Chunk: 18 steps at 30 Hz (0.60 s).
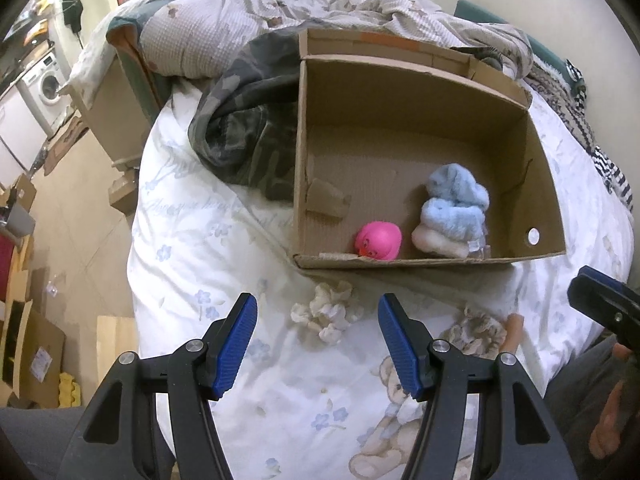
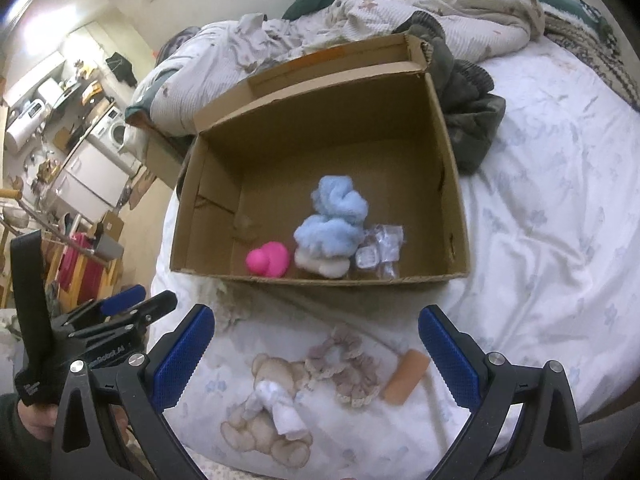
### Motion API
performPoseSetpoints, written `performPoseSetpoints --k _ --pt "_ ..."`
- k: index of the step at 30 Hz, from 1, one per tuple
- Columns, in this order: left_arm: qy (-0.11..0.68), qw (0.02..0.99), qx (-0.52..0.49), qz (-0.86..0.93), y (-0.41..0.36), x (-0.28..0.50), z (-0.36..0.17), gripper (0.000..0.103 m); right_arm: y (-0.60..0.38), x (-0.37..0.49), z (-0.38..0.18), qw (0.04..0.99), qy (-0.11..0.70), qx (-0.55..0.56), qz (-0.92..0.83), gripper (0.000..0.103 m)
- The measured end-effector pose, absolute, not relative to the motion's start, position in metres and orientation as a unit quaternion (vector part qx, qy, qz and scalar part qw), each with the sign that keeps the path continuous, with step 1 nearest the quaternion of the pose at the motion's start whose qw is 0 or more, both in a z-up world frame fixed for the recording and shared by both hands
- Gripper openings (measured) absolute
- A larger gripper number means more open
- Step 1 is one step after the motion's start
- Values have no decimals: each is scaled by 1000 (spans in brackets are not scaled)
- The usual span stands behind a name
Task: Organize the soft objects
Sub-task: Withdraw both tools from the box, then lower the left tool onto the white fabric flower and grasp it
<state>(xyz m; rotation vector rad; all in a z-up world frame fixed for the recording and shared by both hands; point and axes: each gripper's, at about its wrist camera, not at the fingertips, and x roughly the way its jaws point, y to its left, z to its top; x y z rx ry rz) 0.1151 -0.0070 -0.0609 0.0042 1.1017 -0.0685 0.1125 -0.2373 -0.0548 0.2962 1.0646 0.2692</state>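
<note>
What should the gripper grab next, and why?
Probably lower the open right gripper onto the beige scrunchie. It lies on the bedsheet right between the fingers, outside the cardboard box that already holds the pink duck.

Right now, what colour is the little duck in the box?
The duck is bright pink, clearest in the left wrist view.

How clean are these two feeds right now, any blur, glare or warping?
Left wrist: sharp on the box and duck, heavy fisheye bending at the edges, dark corners. Right wrist: softer, the blue plush is slightly blurred, and there is bright glare on the wall at the upper left.
</note>
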Motion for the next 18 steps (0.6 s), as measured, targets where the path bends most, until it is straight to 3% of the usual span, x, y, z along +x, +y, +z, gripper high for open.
performPoseSetpoints --k 18 --pt "556 830 -50 23 34 125 -78 60 -223 115 -91 790 580 144 139 103"
